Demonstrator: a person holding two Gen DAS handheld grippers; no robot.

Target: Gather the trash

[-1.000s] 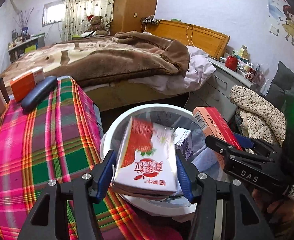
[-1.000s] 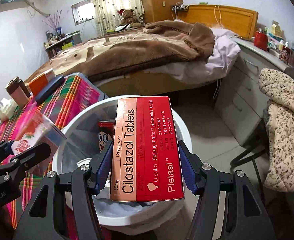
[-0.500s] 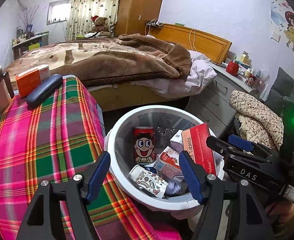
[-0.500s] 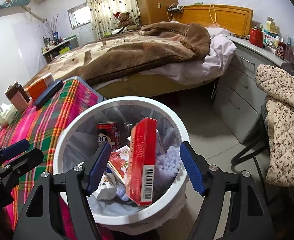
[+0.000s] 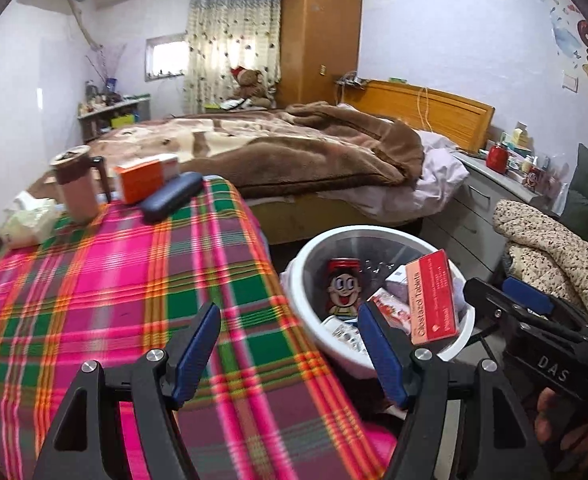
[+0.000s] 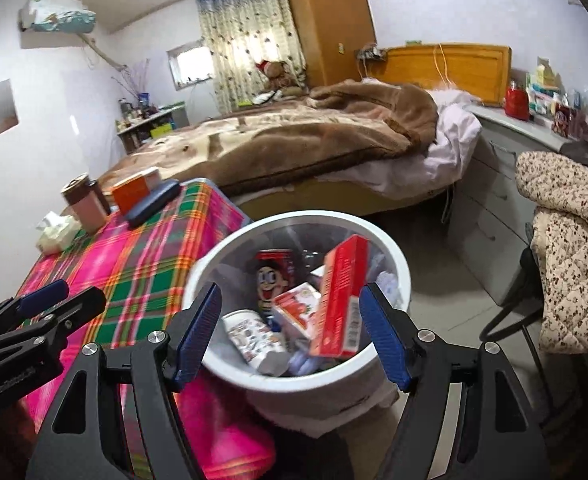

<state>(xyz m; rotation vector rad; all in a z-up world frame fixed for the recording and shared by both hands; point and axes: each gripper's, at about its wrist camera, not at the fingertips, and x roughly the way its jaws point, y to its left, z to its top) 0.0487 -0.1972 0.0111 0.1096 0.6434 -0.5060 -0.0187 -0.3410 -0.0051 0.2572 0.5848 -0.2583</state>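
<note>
A bench draped in pink-and-green plaid cloth (image 5: 105,304) is seen beneath and ahead of the left gripper (image 5: 289,350), whose jaws are released and empty. A round white plastic bin (image 6: 390,256), thinly lined, sits just ahead of the right gripper (image 6: 289,334), likewise spread with nothing held. Inside it are a stiff red cardboard tablet box (image 6: 340,300), a glossy red cartoon can (image 6: 271,276) and smaller cartons. Remaining trash, possibly the orange box (image 5: 145,178) far ahead of the left jaws, should be approached squarely and gripped across flat faces.
</note>
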